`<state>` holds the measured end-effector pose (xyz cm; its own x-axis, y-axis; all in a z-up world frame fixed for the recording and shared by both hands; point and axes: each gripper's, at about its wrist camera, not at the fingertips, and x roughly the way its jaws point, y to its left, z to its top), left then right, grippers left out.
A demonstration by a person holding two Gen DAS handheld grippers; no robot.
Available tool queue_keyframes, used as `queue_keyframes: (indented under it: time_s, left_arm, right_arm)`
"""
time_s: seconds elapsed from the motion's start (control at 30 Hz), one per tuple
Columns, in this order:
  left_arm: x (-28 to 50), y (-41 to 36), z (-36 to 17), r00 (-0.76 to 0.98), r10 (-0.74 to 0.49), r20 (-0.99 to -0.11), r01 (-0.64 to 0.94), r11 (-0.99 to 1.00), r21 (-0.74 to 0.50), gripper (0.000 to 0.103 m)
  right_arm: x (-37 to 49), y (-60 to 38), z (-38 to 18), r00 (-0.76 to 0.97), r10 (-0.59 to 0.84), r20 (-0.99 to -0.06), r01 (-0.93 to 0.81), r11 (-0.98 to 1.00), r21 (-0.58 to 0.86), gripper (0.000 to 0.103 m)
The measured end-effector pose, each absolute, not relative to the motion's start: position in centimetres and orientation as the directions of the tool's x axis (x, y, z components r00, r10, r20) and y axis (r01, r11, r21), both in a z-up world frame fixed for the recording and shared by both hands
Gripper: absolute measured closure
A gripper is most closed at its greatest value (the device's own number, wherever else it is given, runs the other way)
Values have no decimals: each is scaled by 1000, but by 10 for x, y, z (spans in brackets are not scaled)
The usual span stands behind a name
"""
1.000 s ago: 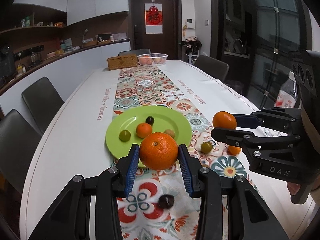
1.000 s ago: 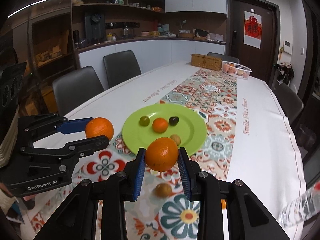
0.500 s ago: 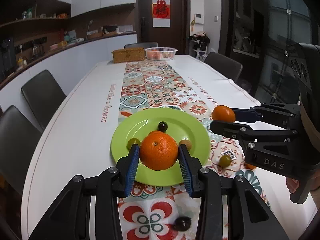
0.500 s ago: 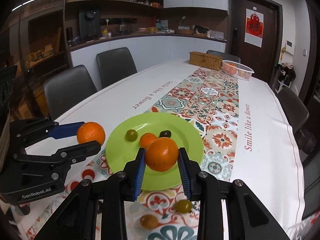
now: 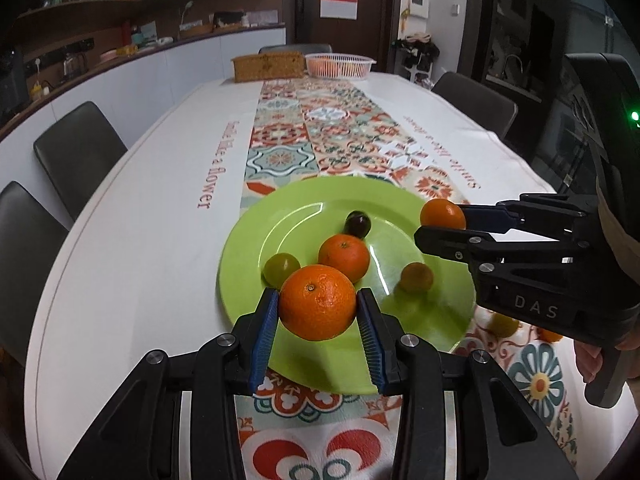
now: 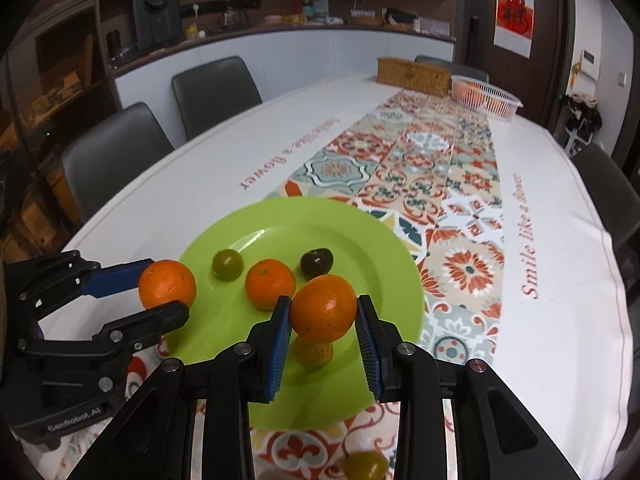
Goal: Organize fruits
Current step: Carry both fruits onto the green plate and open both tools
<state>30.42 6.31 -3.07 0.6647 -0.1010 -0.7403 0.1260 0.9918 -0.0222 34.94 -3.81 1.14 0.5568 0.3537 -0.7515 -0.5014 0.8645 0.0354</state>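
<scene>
A green plate (image 5: 280,232) (image 6: 376,248) lies on the patterned runner. It holds a small orange (image 5: 344,257) (image 6: 270,283), a green fruit (image 5: 281,267) (image 6: 227,264), a dark fruit (image 5: 357,224) (image 6: 317,261) and a brownish fruit (image 5: 417,277) (image 6: 316,354). My left gripper (image 5: 318,308) (image 6: 170,292) is shut on an orange (image 5: 317,302) (image 6: 167,284) over the plate's near left rim. My right gripper (image 6: 322,314) (image 5: 440,224) is shut on another orange (image 6: 322,307) (image 5: 443,213) over the plate's right side.
A green fruit (image 6: 366,465) (image 5: 503,325) and a small orange fruit (image 5: 549,334) lie on the runner beside the plate. A wicker box (image 5: 267,66) and a white basket of oranges (image 5: 340,65) stand at the table's far end. Grey chairs (image 5: 78,152) line the sides.
Both grippers have moved forward with their oranges and now hang over the plate. The loose fruits on the runner have dropped behind them.
</scene>
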Motion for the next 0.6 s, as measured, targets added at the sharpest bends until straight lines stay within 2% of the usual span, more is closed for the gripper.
queue_keyframes:
  time_s: [0.47, 0.6]
  left_arm:
    - [322, 66, -48, 627, -106, -772, 115, 992, -43, 63]
    - [317, 66, -42, 649, -94, -754, 106, 994, -33, 54]
  right_arm:
    - [366, -31, -7, 526, 335, -782, -494, 869, 41, 69]
    - [361, -34, -3, 536, 336, -774, -485, 873, 43, 62]
